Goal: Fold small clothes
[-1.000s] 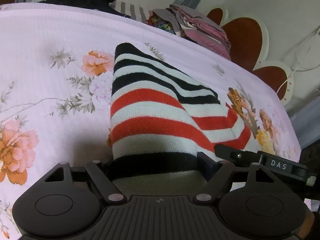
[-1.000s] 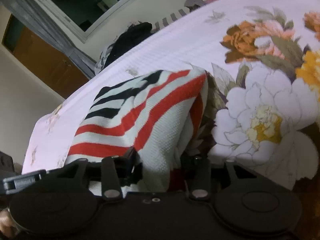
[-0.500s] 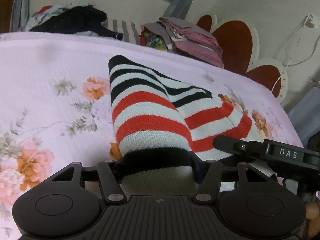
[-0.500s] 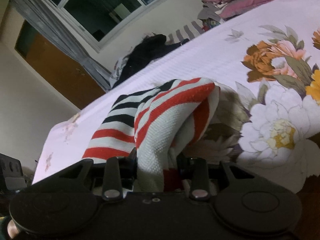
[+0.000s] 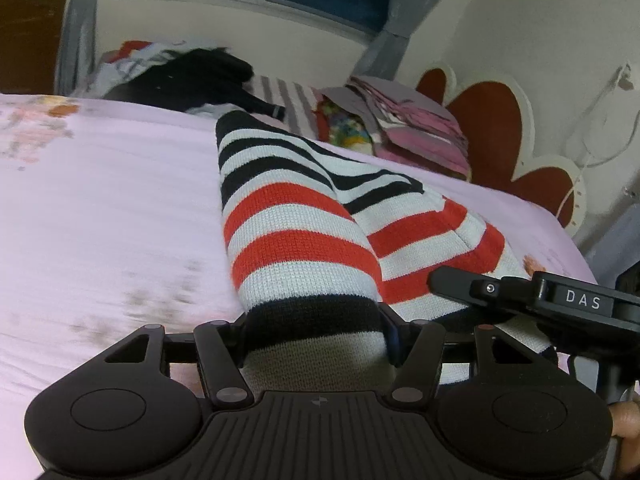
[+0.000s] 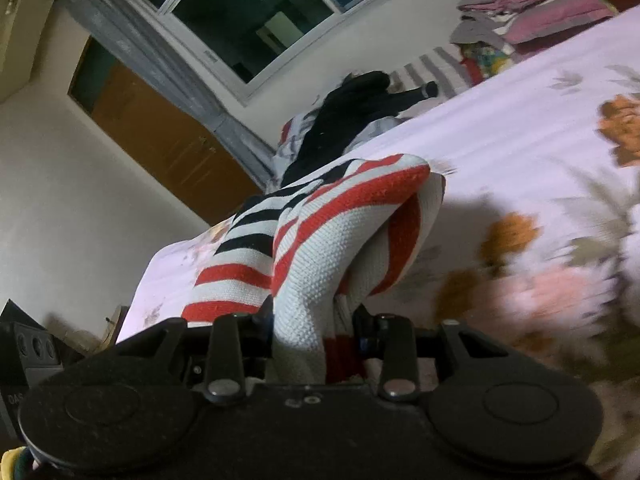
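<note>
Left wrist view: the left gripper (image 5: 316,330) is clamped on the near black-striped edge of a striped knit garment (image 5: 296,240), the cloth bunched thick between its jaws. Those jaws have just been closing, and the knit fills the gap between them. From there the garment stretches away over the pink floral bedsheet (image 5: 108,208), its far end seemingly resting on the bed while the near end is lifted. Beside it on the right, the other tool's black arm crosses over the red and white stripes.

Right wrist view shows the right gripper (image 6: 314,320) pinching another bunch of the same garment (image 6: 320,248) — white knit with red bands, pressed between jaws that have also just been closing. The cloth humps up in front of it, and one flap hangs down with a hollow underneath.

So both tools hold the near edge of the one garment, side by side. As for progress, this looks like an early or middle step: the piece is gripped and raised but not yet laid over itself, and no clean crease shows. What remains, by my reading, is to carry the held edge across, set it down flat and let go. At the back of the bed a stack of folded clothes (image 5: 412,128) sits near the headboard, and a dark heap of clothes (image 5: 192,80) beside it looks unsorted — more may be waiting.
</note>
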Motion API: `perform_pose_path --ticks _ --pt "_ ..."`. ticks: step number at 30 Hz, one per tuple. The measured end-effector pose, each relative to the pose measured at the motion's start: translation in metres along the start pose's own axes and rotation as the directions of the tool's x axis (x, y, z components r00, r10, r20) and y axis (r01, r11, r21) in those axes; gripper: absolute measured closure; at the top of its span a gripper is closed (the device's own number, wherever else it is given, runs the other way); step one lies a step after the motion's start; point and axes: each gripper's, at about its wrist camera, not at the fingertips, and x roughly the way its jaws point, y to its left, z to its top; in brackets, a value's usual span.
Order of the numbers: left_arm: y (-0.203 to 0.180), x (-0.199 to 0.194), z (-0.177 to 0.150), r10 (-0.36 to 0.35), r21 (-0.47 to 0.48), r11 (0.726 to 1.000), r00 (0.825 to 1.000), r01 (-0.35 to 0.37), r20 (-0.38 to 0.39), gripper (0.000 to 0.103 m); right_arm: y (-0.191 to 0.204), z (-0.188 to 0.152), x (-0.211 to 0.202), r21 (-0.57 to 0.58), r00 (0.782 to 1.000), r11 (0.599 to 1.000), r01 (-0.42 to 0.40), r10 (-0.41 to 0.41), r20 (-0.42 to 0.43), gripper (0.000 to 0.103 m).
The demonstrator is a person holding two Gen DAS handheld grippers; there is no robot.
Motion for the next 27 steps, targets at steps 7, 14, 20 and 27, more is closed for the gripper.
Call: perform_pose_path --ticks 7,14,20,27 --pt "0.118 -0.031 0.012 -0.011 -0.011 1.000 1.000 0.011 -0.003 0.044 0.080 -0.036 0.076 0.005 1.000 1.000 0.012 -0.012 -0.002 0.068" --pt "0.221 -0.041 0.025 0.044 -0.033 0.998 0.999 -0.045 -0.017 0.044 0.135 -0.062 0.170 0.014 0.999 1.000 -0.012 0.013 -0.049 0.068" --pt "0.272 -0.025 0.018 0.056 -0.046 0.997 0.998 -0.057 -0.026 0.044 0.141 -0.068 0.225 0.013 0.996 1.000 0.008 -0.007 -0.092 0.068" --pt "0.286 -0.013 0.001 0.044 -0.006 0.999 0.999 -0.044 -0.005 0.031 0.123 -0.074 0.232 0.015 0.990 0.997 0.078 -0.075 -0.122 0.062"
